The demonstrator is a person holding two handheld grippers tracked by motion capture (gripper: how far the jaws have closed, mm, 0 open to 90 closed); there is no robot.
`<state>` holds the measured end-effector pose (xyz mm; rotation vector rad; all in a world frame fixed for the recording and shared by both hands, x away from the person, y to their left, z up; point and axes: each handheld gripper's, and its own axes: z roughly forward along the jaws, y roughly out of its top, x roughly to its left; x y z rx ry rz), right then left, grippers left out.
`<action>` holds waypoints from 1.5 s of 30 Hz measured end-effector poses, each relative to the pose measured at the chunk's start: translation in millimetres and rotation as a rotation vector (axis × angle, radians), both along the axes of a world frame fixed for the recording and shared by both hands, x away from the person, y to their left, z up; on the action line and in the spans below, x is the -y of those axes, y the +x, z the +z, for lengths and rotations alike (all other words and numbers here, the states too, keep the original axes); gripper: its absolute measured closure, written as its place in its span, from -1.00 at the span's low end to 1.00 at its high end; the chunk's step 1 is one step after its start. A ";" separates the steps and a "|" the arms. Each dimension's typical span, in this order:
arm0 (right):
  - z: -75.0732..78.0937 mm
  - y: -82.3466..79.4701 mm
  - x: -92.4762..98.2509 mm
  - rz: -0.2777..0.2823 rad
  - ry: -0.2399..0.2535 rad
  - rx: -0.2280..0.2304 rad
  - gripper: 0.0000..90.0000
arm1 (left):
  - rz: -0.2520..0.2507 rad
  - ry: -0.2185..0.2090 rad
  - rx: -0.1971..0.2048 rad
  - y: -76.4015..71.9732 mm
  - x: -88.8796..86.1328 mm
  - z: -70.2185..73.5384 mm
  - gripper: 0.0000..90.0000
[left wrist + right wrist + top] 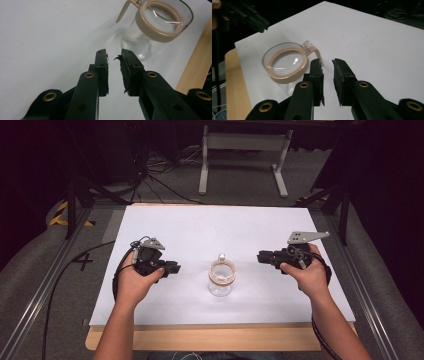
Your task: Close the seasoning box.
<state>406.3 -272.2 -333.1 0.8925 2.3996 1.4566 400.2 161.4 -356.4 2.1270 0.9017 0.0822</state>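
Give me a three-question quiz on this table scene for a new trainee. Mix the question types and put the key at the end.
1. True or false: the left gripper is clamped on the glass jar.
2. The jar's lid ring is which colour? A) blue B) beige C) red
3. Fill in: the jar stands on the white board, ______ the two grippers.

Key
1. False. The left gripper's jaws stand slightly apart with nothing between them, short of the jar.
2. B.
3. Between. In the high view the left gripper is to its left and the right gripper to its right, neither touching it.
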 end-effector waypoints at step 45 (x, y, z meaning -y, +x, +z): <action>-101.1 57.9 86.1 -0.335 -0.153 -0.166 0.54 | 0.088 0.042 -0.090 34.4 -19.9 -64.8 0.58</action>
